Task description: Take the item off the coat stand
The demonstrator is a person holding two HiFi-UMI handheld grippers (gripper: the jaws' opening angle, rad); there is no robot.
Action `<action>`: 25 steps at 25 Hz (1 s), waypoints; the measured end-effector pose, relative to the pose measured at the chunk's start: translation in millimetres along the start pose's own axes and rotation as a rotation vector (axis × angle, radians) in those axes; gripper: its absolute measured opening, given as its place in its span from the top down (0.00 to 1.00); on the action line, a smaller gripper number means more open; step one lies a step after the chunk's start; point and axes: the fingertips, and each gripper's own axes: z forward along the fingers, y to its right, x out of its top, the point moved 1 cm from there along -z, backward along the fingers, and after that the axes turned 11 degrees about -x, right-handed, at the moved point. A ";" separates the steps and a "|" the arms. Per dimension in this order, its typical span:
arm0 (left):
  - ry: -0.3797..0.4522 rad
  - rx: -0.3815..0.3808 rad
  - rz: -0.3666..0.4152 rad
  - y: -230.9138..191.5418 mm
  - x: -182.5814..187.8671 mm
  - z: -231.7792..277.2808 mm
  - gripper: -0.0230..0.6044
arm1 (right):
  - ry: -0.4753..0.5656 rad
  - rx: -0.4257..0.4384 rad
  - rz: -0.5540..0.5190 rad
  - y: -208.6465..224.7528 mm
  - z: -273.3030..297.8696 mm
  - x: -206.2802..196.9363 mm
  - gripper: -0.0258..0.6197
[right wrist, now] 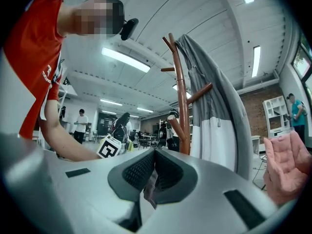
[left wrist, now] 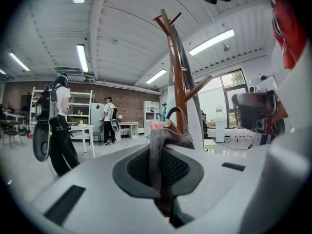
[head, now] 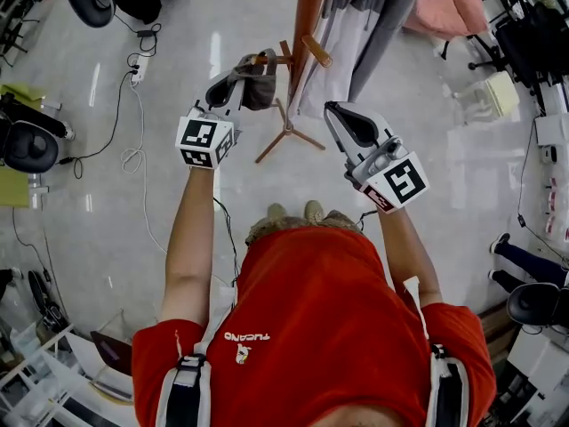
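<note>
Floor (head: 178, 238): pale, glossy, mirroring the lights; black cables (head: 133, 140) trailing across it.
Ceiling (left wrist: 122, 33): white, ribbed, with long strip lights (left wrist: 82, 57).
Far wall (left wrist: 126, 99): red brick.
Furniture: 1 white shelving unit (left wrist: 80, 104), 1 white table (left wrist: 83, 129), black office chair (head: 31, 148), pink cushioned seat (right wrist: 287, 162).
Window (left wrist: 234, 89): daylit.

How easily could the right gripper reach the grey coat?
Probably yes, easily: the right gripper hangs close beside the grey coat with only open air between, though its jaws are together and must open first.
</note>
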 end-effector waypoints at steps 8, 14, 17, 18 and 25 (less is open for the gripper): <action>0.004 0.181 -0.029 13.4 17.8 -48.9 0.93 | 0.058 0.079 0.044 -10.1 -12.2 11.9 0.92; 0.034 0.226 -0.056 51.6 45.7 -79.8 0.93 | 0.124 0.128 0.082 -12.7 -12.9 23.7 0.92; 0.058 0.237 -0.073 69.7 63.7 -91.3 0.93 | 0.151 0.148 0.095 -16.6 -13.0 30.3 0.92; 0.069 0.240 -0.084 75.3 69.5 -95.0 0.93 | 0.160 0.154 0.099 -18.4 -13.9 32.8 0.92; 0.119 0.208 -0.129 113.2 97.2 -91.7 0.93 | 0.196 0.162 0.110 -12.6 -24.6 41.8 0.92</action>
